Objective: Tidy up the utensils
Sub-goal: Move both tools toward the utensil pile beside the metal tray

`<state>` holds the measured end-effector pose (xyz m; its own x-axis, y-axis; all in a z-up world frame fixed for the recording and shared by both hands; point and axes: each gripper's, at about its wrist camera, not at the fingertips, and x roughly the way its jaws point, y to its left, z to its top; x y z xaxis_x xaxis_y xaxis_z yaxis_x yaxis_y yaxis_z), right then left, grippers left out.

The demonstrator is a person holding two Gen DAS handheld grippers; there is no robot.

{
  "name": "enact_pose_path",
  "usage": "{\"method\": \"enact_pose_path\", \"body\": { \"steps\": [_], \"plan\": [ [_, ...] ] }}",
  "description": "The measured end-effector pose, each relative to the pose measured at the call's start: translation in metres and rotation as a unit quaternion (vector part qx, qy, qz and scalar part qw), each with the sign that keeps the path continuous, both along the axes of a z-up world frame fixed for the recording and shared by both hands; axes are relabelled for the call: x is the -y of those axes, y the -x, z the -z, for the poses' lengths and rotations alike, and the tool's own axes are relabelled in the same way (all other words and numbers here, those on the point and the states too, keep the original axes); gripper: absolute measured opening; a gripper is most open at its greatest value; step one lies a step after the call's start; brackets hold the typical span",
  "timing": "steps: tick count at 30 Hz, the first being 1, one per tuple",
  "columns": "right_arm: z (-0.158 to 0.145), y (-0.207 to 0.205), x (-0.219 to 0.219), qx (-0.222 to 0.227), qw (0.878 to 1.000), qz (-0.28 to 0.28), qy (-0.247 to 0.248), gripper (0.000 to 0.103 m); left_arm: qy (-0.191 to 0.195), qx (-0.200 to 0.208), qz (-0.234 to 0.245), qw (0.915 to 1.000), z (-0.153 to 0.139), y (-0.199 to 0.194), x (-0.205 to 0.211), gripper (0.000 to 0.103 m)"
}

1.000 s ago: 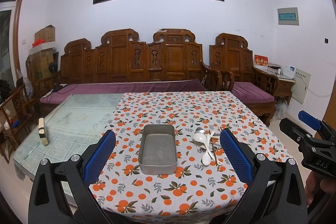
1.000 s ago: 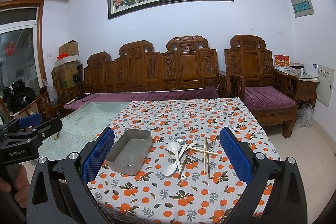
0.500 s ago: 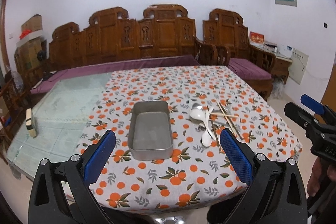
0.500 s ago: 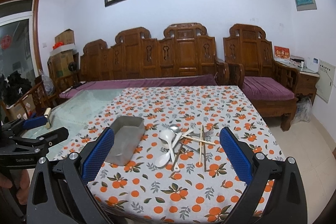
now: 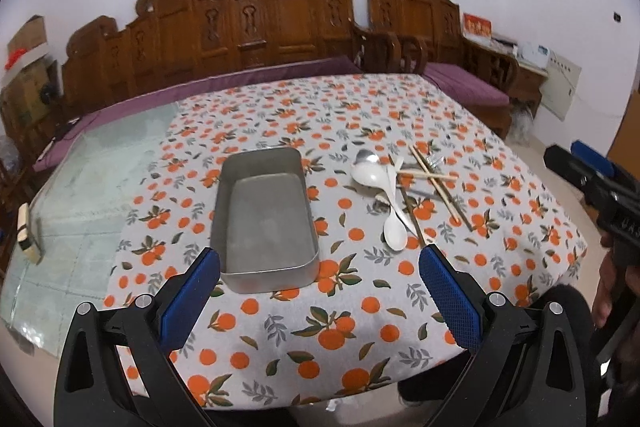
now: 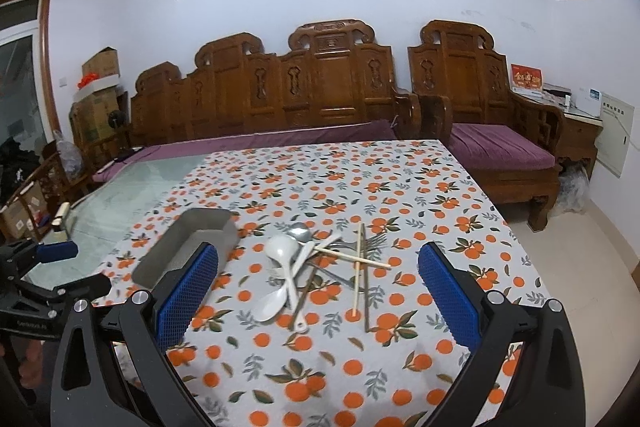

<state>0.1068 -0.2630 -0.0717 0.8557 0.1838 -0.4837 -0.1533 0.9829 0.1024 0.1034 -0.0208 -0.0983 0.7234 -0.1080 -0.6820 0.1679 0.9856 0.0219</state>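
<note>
An empty metal tray (image 5: pixel 266 215) sits on the orange-print tablecloth (image 5: pixel 320 327); it also shows in the right wrist view (image 6: pixel 188 247). To its right lies a pile of utensils: white spoons (image 5: pixel 394 219), a metal spoon (image 5: pixel 366 158), chopsticks (image 5: pixel 434 183) and a fork. The pile shows in the right wrist view too, with the white spoons (image 6: pixel 280 267) and chopsticks (image 6: pixel 358 267). My left gripper (image 5: pixel 320 283) is open and empty, just short of the tray's near end. My right gripper (image 6: pixel 318 279) is open and empty, near the pile.
The cloth covers the right part of a glass-topped table (image 5: pixel 88 187); a small block (image 5: pixel 28 235) lies at its left edge. Carved wooden benches with purple cushions (image 6: pixel 320 99) stand behind the table. The near table edge is close below both grippers.
Both grippers have moved forward and tilted down toward the table. The tray and utensils now look larger and nearer. Nothing on the table has moved.
</note>
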Motion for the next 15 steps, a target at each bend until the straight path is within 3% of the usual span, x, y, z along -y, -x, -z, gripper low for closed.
{"method": "enact_pose_path", "body": {
  "steps": [8, 15],
  "plan": [
    [0.031, -0.036, 0.017, -0.023, 0.999, 0.019, 0.021, 0.100, -0.017, -0.030, 0.025, 0.9991, 0.024, -0.033, 0.013, 0.096],
    [0.051, -0.077, 0.032, -0.053, 0.998, 0.016, 0.027, 0.100, 0.002, -0.051, 0.040, 0.9979, 0.034, -0.065, 0.020, 0.096]
  ]
}}
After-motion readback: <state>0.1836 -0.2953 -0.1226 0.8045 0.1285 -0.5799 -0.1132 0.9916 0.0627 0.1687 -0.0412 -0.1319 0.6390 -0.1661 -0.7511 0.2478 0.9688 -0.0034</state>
